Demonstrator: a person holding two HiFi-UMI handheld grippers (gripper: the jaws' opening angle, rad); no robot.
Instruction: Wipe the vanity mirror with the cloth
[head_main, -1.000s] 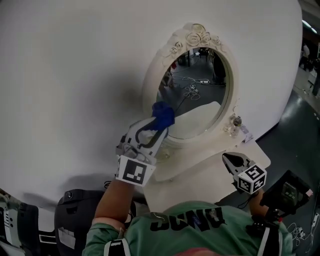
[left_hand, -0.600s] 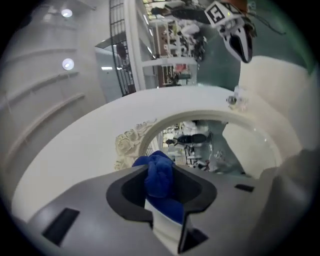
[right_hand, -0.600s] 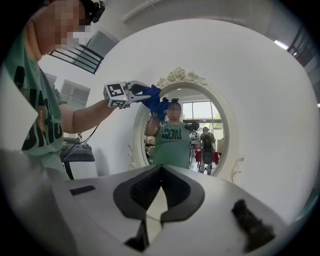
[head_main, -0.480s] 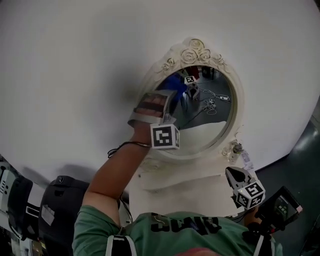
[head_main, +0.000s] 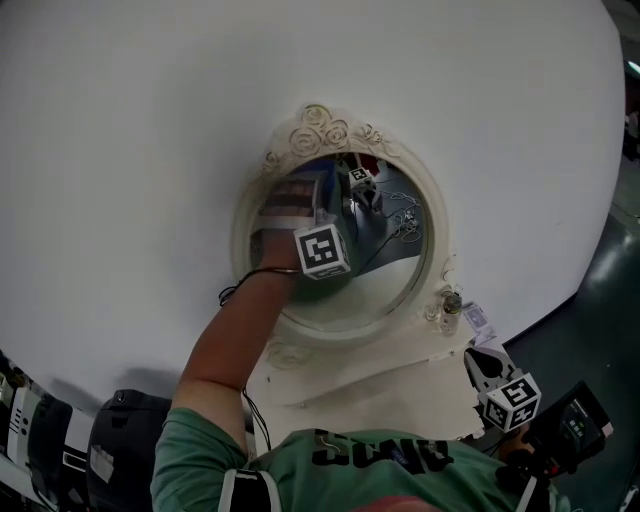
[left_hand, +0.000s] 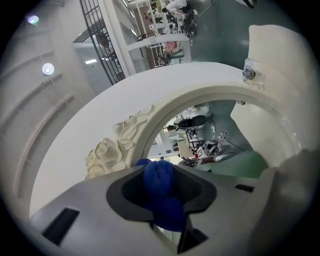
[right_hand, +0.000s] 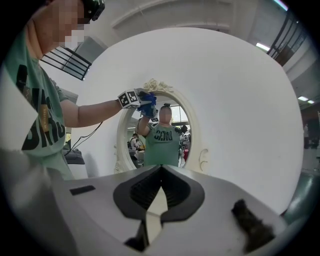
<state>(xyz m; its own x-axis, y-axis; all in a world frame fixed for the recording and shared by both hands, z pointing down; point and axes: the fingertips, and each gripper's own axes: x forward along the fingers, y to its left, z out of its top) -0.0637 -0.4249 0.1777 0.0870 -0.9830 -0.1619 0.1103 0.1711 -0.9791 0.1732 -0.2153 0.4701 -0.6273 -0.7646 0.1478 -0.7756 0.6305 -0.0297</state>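
The oval vanity mirror (head_main: 395, 275) has an ornate white frame (head_main: 325, 125) and stands against a white wall. My left gripper (head_main: 322, 190) is raised to the upper left part of the glass, shut on a bunched blue cloth (left_hand: 159, 175) that presses at the glass just inside the carved frame (left_hand: 112, 150). From the right gripper view the mirror (right_hand: 172, 145) shows the person's reflection, with the left gripper (right_hand: 146, 102) and cloth (right_hand: 149, 107) at its top. My right gripper (head_main: 478, 357) hangs low at the right, shut and holding nothing.
A white vanity shelf (head_main: 370, 385) juts out below the mirror. A small glass knob (head_main: 452, 300) sits on the frame's lower right. A black device (head_main: 575, 425) is at the lower right, and dark cases (head_main: 120, 440) stand at the lower left.
My left gripper has gone up with the cloth from the mirror's lower left rim to the upper left of the glass. The right gripper has stayed low.
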